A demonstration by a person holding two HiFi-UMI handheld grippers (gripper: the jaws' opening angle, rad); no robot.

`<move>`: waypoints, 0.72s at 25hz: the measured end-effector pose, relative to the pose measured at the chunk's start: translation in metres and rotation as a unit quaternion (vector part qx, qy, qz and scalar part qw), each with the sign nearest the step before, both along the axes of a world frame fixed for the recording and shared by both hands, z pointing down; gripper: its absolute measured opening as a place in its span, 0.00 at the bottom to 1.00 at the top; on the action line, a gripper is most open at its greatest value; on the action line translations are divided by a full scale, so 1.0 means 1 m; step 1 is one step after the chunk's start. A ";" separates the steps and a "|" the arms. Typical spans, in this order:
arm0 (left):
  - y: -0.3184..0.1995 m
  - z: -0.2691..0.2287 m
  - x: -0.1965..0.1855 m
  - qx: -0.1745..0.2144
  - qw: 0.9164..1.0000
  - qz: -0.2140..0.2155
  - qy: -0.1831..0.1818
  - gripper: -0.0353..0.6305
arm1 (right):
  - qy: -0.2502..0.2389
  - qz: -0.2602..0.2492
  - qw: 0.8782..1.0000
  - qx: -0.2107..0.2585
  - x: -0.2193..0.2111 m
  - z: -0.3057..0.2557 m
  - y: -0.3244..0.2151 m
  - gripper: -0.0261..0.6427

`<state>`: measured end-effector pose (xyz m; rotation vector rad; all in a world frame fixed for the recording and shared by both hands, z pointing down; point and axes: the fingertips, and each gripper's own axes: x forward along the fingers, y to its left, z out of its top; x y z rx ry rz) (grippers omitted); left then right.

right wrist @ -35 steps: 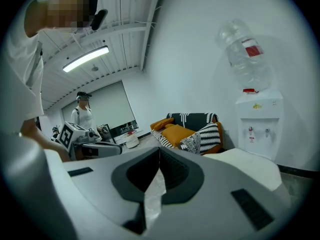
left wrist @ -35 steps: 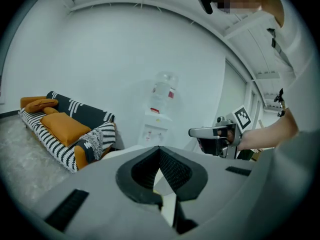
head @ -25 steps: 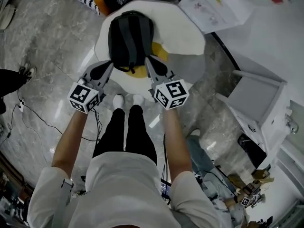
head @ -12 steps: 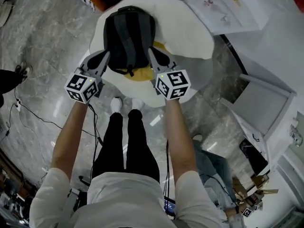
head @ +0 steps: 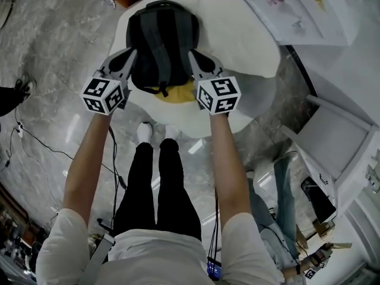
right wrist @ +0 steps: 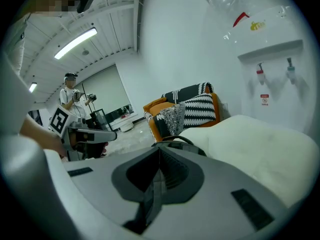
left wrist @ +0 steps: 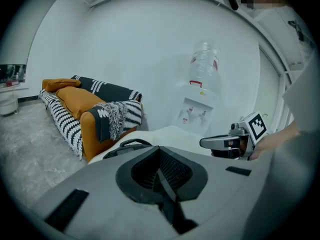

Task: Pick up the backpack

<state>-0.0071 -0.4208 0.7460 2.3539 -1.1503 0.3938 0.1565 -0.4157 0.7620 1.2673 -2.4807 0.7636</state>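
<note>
Left gripper [head: 132,56] sits at the left flank of the backpack [head: 161,40], its jaws pressed fully together with nothing between them. Its marker cube [head: 104,95] shows bold black-and-white square patterns. Whether the tips touch the bag's fabric cannot be told from the head view.

The backpack is dark grey and black. It lies flat on a white round cushion [head: 243,34] on the marble floor, top handle toward the far side, straps running down its middle. A yellow patch [head: 176,92] of the cushion shows just near of the bag's lower edge.

At the bag's right flank is the right gripper [head: 193,57] — jaws likewise closed tight and empty, level with the left one.

Far left stands a sofa [left wrist: 85,111] in black-and-white stripes with orange cushions. Far right, a water dispenser [left wrist: 196,113] against the white wall carries a clear bottle [left wrist: 205,64] with red labels, and a small red sign sits below its taps — the print is too small to read. White sheets [head: 300,8] with small coloured marks lie on a white surface to the right, also illegible.
</note>
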 end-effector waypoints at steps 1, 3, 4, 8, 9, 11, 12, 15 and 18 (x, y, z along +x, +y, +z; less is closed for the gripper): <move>-0.004 0.006 0.001 0.000 1.000 0.002 -0.002 0.06 | 0.001 0.000 1.000 -0.001 0.000 0.007 -0.004 0.05; -0.010 0.017 0.001 -0.001 1.000 0.003 -0.003 0.06 | 0.006 -0.001 1.000 -0.004 0.000 0.021 -0.011 0.05; -0.013 0.024 0.001 -0.003 1.000 0.001 -0.004 0.06 | 0.010 -0.003 1.000 -0.007 -0.001 0.029 -0.014 0.05; -0.023 0.051 -0.003 -0.014 1.000 -0.007 -0.003 0.06 | 0.025 -0.020 0.999 -0.020 -0.006 0.061 -0.019 0.05; -0.025 0.058 -0.003 -0.015 1.000 -0.006 -0.004 0.06 | 0.030 -0.025 0.999 -0.024 -0.007 0.069 -0.020 0.05; -0.029 0.071 -0.003 -0.016 1.000 0.003 -0.015 0.06 | 0.040 -0.035 0.998 -0.029 -0.007 0.084 -0.022 0.05; -0.032 0.078 -0.002 -0.016 1.000 0.007 -0.021 0.06 | 0.043 -0.038 0.998 -0.029 -0.006 0.090 -0.025 0.05; -0.038 0.099 -0.002 -0.020 0.999 0.013 -0.032 0.06 | 0.049 -0.035 0.998 -0.026 -0.001 0.103 -0.035 0.05; -0.042 0.120 -0.004 -0.031 0.999 0.011 -0.038 0.06 | 0.057 -0.031 0.998 -0.023 0.004 0.115 -0.043 0.05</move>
